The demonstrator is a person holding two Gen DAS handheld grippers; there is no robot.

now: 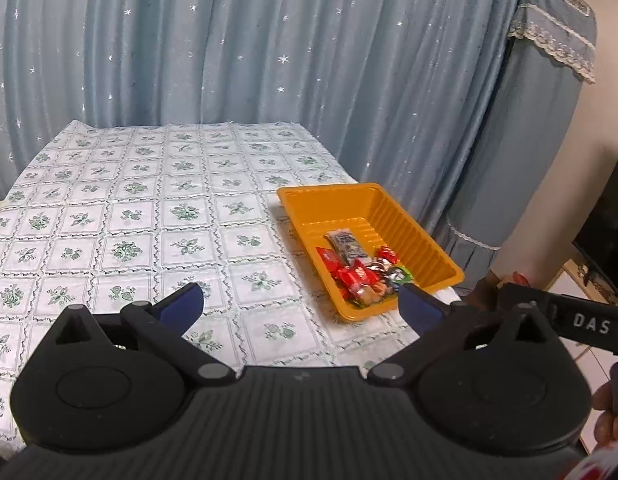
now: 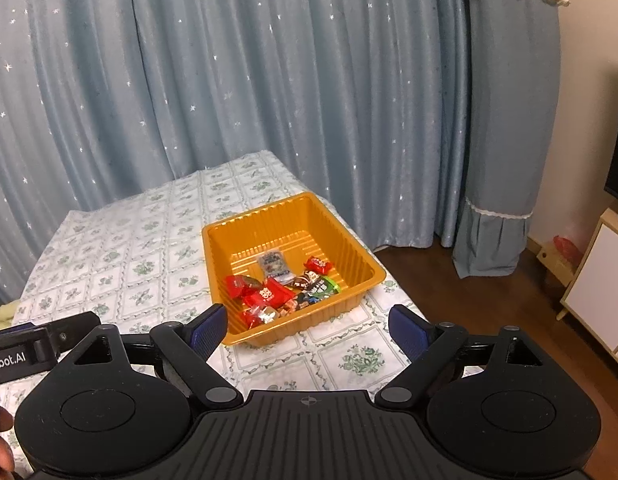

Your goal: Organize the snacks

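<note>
both the left tongs and right tongs gape empty; the snacks in the orange tray look light, crinkly, slippery, best pinched by a wrapper's twisted end.

wrapper print on snacks too small to read; tray corner hidden behind left gripper

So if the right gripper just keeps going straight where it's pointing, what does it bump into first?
Probably the orange tray. The right gripper is open and empty, angled down, with the tray's near wall right ahead between its fingers. Past that wall lie the wrapped snacks. Depth is hard to judge, so it might touch the tablecloth first.
</note>
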